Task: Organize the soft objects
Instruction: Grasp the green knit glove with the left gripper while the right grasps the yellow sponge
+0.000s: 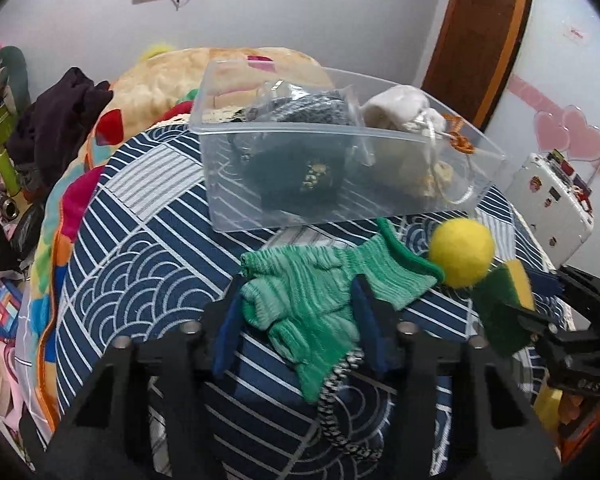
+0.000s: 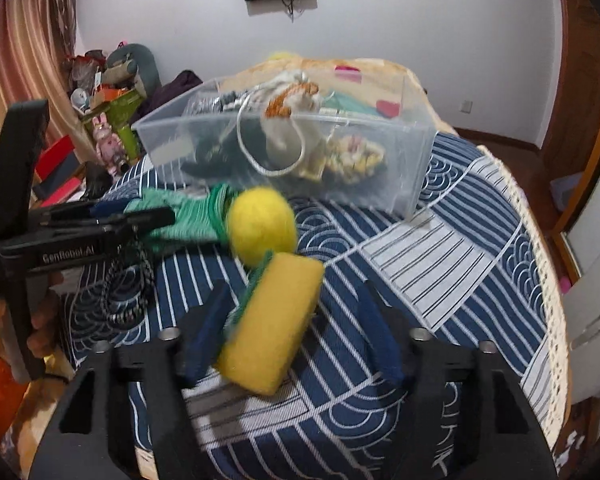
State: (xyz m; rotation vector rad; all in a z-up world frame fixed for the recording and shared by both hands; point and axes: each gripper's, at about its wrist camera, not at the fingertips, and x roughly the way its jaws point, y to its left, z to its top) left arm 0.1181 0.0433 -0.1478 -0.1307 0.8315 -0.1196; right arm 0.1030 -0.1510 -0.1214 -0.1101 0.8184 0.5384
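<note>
A clear plastic bin (image 1: 284, 152) stands on the blue patterned bedspread (image 1: 148, 248) and holds a dark knit item and a white drawstring pouch (image 1: 400, 108). A green knit glove (image 1: 312, 300) lies in front of it, between the open fingers of my left gripper (image 1: 300, 320). A yellow ball (image 1: 460, 252) rests beside the glove. A yellow and green sponge (image 2: 272, 324) sits between the wide-open fingers of my right gripper (image 2: 296, 320), leaning on the left finger. A black-and-white cord (image 1: 336, 396) lies under the glove.
Clutter and toys (image 2: 112, 120) crowd the floor left of the bed. A white case (image 1: 552, 204) stands at the right. The bed's lace edge (image 2: 548, 280) runs along the right. A wooden door (image 1: 484, 40) is behind the bin.
</note>
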